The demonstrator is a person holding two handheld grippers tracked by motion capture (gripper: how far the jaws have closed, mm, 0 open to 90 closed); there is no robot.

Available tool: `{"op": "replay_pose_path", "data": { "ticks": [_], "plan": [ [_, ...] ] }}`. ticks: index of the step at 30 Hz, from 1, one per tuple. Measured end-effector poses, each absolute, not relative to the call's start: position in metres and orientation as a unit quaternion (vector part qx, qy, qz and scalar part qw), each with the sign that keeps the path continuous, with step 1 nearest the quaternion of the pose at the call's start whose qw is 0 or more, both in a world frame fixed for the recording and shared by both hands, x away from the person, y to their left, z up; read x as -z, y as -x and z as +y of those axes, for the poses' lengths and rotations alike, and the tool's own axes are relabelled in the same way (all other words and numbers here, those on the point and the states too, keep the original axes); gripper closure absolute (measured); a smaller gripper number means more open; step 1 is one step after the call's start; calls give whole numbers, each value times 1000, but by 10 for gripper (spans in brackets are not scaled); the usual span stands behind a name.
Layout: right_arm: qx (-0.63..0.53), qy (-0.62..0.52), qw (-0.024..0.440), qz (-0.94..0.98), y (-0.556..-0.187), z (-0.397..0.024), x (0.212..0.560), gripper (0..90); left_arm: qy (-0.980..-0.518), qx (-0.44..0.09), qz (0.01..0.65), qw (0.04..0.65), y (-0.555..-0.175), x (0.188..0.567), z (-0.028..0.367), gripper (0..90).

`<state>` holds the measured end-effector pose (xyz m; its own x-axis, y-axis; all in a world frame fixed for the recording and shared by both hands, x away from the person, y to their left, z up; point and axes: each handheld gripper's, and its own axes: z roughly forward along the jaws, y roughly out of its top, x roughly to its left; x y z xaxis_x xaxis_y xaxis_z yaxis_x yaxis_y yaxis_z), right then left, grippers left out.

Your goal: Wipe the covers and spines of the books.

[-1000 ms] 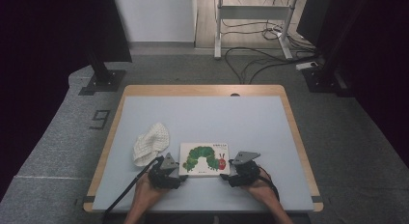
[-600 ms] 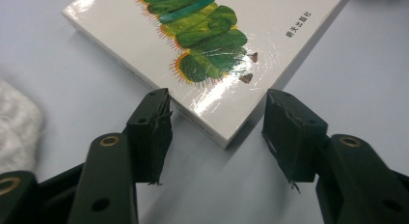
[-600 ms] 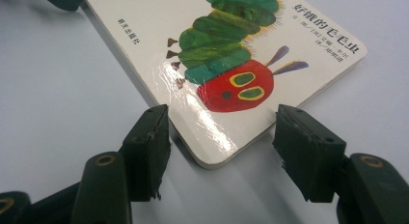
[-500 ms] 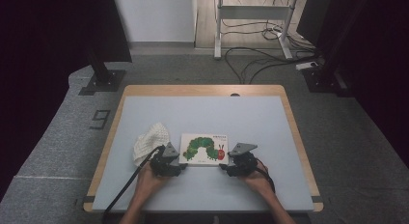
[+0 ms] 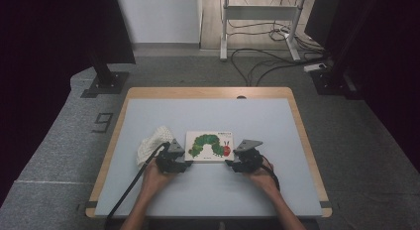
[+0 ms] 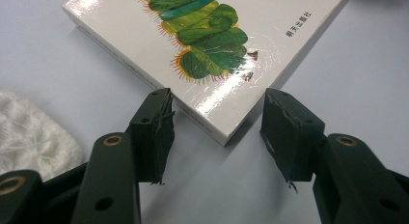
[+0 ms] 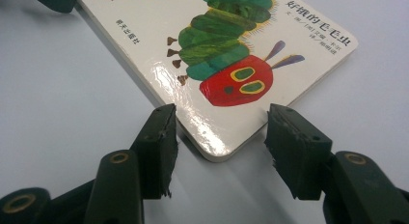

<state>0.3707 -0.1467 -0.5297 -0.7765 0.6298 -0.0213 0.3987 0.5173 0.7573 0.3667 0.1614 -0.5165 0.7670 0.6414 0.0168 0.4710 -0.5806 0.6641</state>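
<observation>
- Picture book [image 5: 210, 146] with a green caterpillar on its cover lies flat on the pale blue desk [image 5: 208, 116], near the person's edge and about midway across. Cover up, closed.
- Left tool [image 5: 174, 159] sits at the book's near left corner. In the left gripper view that corner [image 6: 219, 132] points into the gap between the two black jaws. The jaws have just been closing, yet both pads stand clear of the board: one close by the edge, the other apart. Not gripping.
- Right tool [image 5: 243, 159] mirrors it at the near right corner. In the right gripper view the rounded corner [image 7: 217, 149] lies between the jaws, which have likewise just been narrowing; a gap shows on both sides. Parted, holding nothing.
- Judgement: a corner each, taken symmetrically, would let the flat, stiff book be lifted or slid level without twisting. Corners are the only purchase a low tool gets on a book lying flat.
- White knitted cloth [image 5: 152, 144] lies bunched just left of the book, beside the left tool. Untouched.
- Risk, as a guess: glossy cover could slip from a shallow pinch.
</observation>
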Motion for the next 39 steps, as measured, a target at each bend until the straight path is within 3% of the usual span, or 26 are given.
{"op": "replay_pose_path", "data": {
  "ticks": [15, 19, 30, 36, 39],
  "plan": [
    [-389, -302, 149, 857, -376, -144, 529, 459, -875, -135, 327, 331, -375, 517, 164, 450],
    [-388, -303, 147, 858, -376, -144, 529, 454, -873, -140, 330, 330, -375, 516, 165, 408],
    [-412, -298, 143, 849, -369, -150, 516, 261, -866, -133, 321, 360, -354, 496, 173, 157],
    [-418, -295, 141, 848, -364, -160, 507, 133, -862, -133, 320, 369, -338, 484, 181, 90],
    [-418, -298, 143, 846, -360, -167, 502, 111, -862, -134, 320, 370, -330, 479, 186, 43]
  ]
}}
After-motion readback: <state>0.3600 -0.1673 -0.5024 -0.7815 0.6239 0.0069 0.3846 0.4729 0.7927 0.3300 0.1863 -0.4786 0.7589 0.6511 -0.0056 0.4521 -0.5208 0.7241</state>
